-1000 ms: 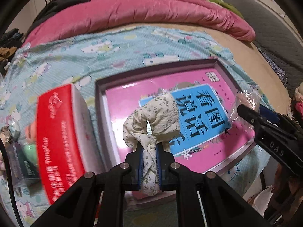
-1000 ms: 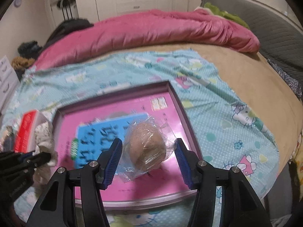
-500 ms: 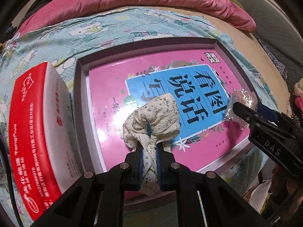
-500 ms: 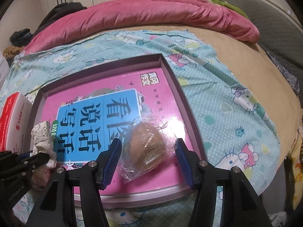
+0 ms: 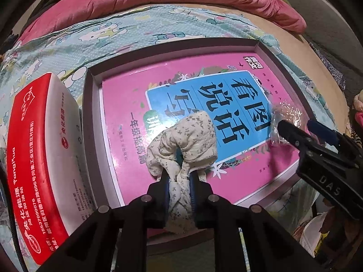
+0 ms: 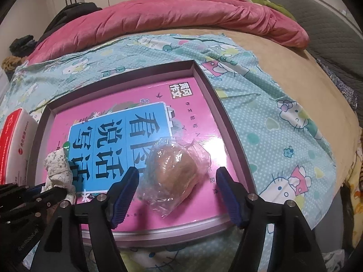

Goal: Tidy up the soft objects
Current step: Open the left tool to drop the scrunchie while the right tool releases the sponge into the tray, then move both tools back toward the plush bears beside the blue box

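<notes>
A shallow purple-rimmed tray (image 6: 217, 117) lies on the bed with a pink and blue book (image 6: 136, 99) filling its bottom. My left gripper (image 5: 179, 176) holds a crumpled floral cloth (image 5: 186, 140) over the tray's near left part; the cloth rests on the book and its jaws are opening, pads still touching it. In the right wrist view the cloth (image 6: 57, 165) and left gripper (image 6: 54, 189) show at the left. My right gripper (image 6: 177, 174) is opening, and a bun in clear plastic (image 6: 174, 167) lies on the book between its blue pads, clear of both.
A red and white tissue box (image 5: 43, 158) stands against the tray's left side. The tray sits on a teal cartoon-cat sheet (image 6: 283, 124). A pink quilt (image 6: 181, 15) is heaped across the far side of the bed, and a grey padded surface (image 6: 329, 34) is at the right.
The left gripper came down toward the tray, and the cloth now rests on the book. The right gripper's jaws have spread wide, leaving the bagged bun lying free.
</notes>
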Demonstrator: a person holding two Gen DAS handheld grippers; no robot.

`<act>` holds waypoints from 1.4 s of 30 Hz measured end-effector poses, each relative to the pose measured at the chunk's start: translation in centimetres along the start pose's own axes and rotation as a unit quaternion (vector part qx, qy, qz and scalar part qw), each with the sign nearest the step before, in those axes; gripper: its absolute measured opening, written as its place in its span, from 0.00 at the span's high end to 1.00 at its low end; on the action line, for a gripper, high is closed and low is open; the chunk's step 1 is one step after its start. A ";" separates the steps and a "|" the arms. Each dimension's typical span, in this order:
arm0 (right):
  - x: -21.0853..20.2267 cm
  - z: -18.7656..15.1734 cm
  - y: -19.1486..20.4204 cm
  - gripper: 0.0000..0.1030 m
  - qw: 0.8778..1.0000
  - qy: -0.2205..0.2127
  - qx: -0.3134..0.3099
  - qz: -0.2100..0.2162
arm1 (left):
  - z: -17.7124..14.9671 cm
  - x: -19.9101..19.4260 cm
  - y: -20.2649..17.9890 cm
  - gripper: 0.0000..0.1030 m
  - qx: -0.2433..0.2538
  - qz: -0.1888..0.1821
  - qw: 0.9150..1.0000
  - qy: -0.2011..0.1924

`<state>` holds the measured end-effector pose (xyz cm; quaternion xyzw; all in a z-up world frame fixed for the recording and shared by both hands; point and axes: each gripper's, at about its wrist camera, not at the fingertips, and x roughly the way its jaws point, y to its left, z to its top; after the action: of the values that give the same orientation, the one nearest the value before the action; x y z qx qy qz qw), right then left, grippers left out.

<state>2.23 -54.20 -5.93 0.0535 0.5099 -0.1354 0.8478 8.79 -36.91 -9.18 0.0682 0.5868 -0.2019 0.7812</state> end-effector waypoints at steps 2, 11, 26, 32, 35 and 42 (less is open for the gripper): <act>-0.5 0.0 -0.1 0.28 1.000 -0.008 0.004 0.000 | -0.1 0.1 0.0 0.83 0.001 0.002 1.000 0.002; -2.9 -0.1 0.0 0.27 0.999 -0.035 0.002 -0.014 | 0.0 0.2 -0.4 0.73 0.003 0.007 1.000 0.009; -4.8 -1.2 -1.7 0.27 0.998 -0.046 0.036 -0.031 | -0.2 -1.6 0.0 0.34 0.010 -0.022 1.000 -0.007; -5.7 -1.4 -1.6 0.27 0.997 -0.054 0.046 -0.031 | -0.5 -3.7 0.6 0.33 0.014 -0.011 0.999 -0.028; -6.3 -1.3 -1.3 0.26 0.997 -0.058 0.049 -0.029 | -0.9 -5.8 1.1 0.30 0.016 -0.007 0.999 -0.050; -8.4 -1.2 1.0 0.23 0.997 -0.070 0.039 -0.020 | -1.8 -9.4 3.5 0.28 -0.009 0.000 0.997 -0.071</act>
<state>-2.21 -51.55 0.86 0.0661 0.4448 -0.1757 0.8758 6.40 -30.85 -1.35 0.0470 0.5316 -0.2011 0.8214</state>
